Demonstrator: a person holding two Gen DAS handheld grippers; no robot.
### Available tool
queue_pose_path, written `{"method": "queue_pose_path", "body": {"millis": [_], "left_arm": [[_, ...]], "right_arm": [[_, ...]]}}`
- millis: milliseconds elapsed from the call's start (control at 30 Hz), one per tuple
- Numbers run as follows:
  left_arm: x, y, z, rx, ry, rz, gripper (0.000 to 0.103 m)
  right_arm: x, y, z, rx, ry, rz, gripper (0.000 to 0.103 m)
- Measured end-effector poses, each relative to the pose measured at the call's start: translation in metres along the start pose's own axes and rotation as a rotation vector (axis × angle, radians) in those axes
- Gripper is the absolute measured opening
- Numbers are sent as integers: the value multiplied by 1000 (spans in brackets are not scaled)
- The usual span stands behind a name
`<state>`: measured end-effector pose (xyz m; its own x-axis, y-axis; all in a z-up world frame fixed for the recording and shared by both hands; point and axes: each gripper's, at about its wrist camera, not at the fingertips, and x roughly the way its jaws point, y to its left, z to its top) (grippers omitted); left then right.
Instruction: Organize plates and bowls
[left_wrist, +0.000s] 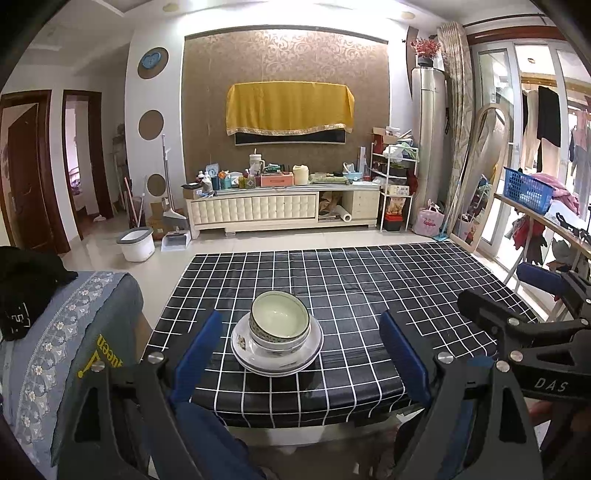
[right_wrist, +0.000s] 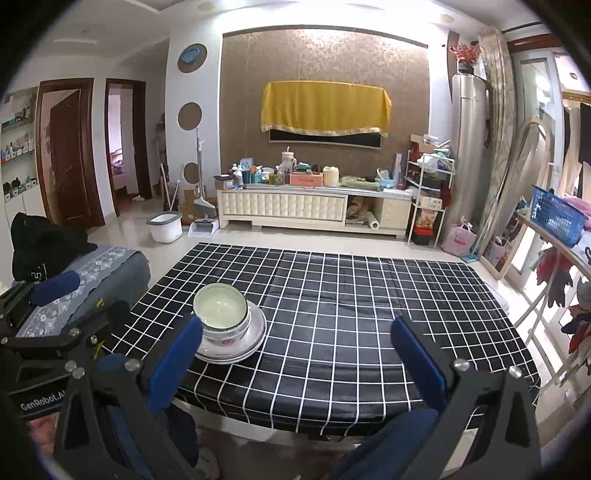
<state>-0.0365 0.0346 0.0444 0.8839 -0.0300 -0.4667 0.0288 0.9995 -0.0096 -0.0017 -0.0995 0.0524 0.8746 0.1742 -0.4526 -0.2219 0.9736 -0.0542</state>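
Observation:
Stacked bowls (left_wrist: 279, 320) (right_wrist: 221, 310), pale green inside with patterned rims, sit on stacked white plates (left_wrist: 277, 352) (right_wrist: 236, 345) on the black checked tablecloth (left_wrist: 369, 295) (right_wrist: 332, 295) near its front edge. My left gripper (left_wrist: 299, 328) is open, its blue pads standing either side of the stack and short of it, with nothing between them. My right gripper (right_wrist: 295, 336) is also open and empty; the stack lies just beyond its left pad. In the left wrist view the right gripper shows as a black frame at the right edge.
A sofa arm with a blue patterned cover (left_wrist: 55, 332) and a black garment (left_wrist: 26, 280) stands left of the table. Beyond the table are tiled floor, a white bucket (left_wrist: 136, 243), a cluttered TV cabinet (left_wrist: 284, 206), and a side table with a blue basket (left_wrist: 528, 190) at right.

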Motion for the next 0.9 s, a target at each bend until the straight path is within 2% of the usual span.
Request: {"method": "queue_pose_path", "body": {"millis": [900], "left_arm": [[-10, 2, -4, 7, -3, 4, 86]], "right_arm": [[-5, 2, -3, -5, -3, -10, 103]]}}
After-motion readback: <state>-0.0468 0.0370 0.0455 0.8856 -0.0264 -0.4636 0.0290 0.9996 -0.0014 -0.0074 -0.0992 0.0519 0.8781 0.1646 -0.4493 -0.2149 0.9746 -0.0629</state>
